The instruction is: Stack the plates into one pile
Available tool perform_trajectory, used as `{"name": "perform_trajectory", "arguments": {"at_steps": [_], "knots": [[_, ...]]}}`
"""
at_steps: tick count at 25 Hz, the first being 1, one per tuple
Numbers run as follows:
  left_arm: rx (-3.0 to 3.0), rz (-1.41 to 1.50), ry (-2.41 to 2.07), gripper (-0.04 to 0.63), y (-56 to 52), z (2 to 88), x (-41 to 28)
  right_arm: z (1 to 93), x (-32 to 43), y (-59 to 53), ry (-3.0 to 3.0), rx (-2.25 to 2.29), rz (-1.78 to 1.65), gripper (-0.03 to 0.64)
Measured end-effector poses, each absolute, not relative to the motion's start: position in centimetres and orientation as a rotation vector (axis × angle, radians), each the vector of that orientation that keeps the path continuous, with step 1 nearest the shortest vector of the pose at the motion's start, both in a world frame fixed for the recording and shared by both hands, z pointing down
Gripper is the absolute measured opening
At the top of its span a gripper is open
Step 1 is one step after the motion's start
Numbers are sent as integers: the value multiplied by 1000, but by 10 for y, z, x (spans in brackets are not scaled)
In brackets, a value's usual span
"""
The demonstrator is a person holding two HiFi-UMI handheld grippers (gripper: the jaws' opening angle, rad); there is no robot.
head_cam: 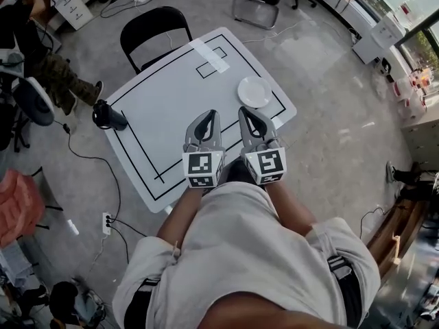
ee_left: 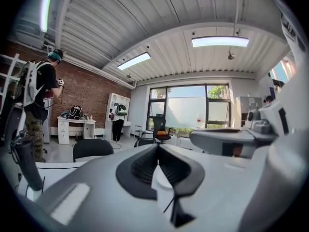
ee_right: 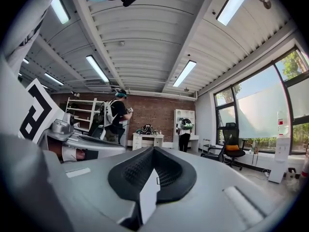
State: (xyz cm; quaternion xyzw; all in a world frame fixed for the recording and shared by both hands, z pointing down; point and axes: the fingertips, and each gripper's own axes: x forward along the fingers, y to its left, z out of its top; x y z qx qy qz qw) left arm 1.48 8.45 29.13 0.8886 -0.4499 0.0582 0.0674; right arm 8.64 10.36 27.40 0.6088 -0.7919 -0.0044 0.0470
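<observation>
White plates (head_cam: 254, 91) sit in a single pile near the right edge of the white table (head_cam: 171, 94), inside its black outline. Both grippers hover side by side over the table's near edge, close to my body and short of the plates. The left gripper (head_cam: 212, 116) is shut with nothing in it, its tips meeting in the left gripper view (ee_left: 157, 147). My right gripper (head_cam: 245, 112) is shut and empty too, its jaws closed together in the right gripper view (ee_right: 153, 150). Each gripper view looks level across the room.
A black cylindrical object (head_cam: 110, 116) lies at the table's left edge. A strip of pale tape (head_cam: 209, 55) and a small marked rectangle are at the far side. A black chair (head_cam: 154, 26) stands behind the table. Cables and a power strip (head_cam: 106, 223) lie on the floor to the left.
</observation>
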Motion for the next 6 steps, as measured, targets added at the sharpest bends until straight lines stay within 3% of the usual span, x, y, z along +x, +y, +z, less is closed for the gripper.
{"name": "perform_trajectory", "arguments": {"at_steps": [6], "knots": [[2666,153,-1371,3,81,289,16,271,86,100,-2427,1842,-29,-2]]}}
